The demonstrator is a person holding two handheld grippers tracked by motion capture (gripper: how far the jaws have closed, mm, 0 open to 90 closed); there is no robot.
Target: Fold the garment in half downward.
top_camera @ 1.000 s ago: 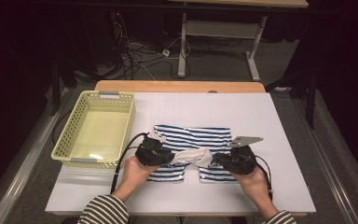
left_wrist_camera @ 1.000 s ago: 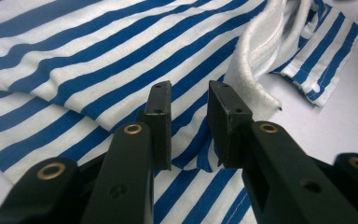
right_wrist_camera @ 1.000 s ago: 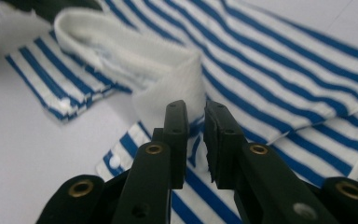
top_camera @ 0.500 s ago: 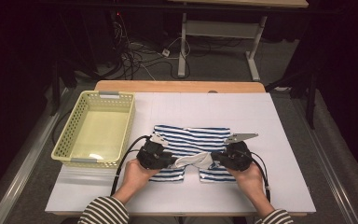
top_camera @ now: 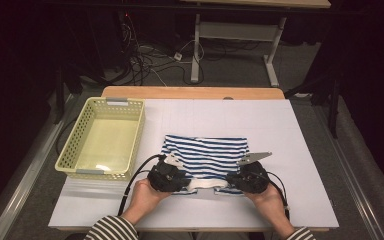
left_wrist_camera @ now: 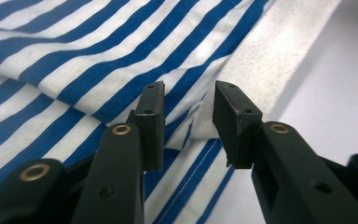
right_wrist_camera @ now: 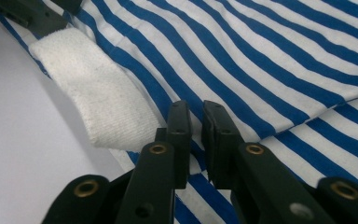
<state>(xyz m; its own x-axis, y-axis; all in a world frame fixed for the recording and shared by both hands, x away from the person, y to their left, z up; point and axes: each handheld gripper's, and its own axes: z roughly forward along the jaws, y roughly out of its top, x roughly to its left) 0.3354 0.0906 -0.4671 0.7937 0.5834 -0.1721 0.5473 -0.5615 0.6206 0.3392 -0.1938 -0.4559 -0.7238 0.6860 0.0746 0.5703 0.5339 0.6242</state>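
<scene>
Basket [top_camera: 102, 137] blocks left; table [top_camera: 300, 150] right lies bare.

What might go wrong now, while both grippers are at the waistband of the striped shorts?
The left gripper has just been opening, so the white waistband may slip free and the fold may spring back. The right gripper pinches only a thin edge of the striped shorts; pulling might drag the whole garment across the table.

No text, label, brand, number or sign can be read in any view — not on the striped cloth [top_camera: 205, 156], not on the yellow basket [top_camera: 82, 145], not on the white table [top_camera: 280, 130] — these surfaces carry only plain colour or stripes.
</scene>
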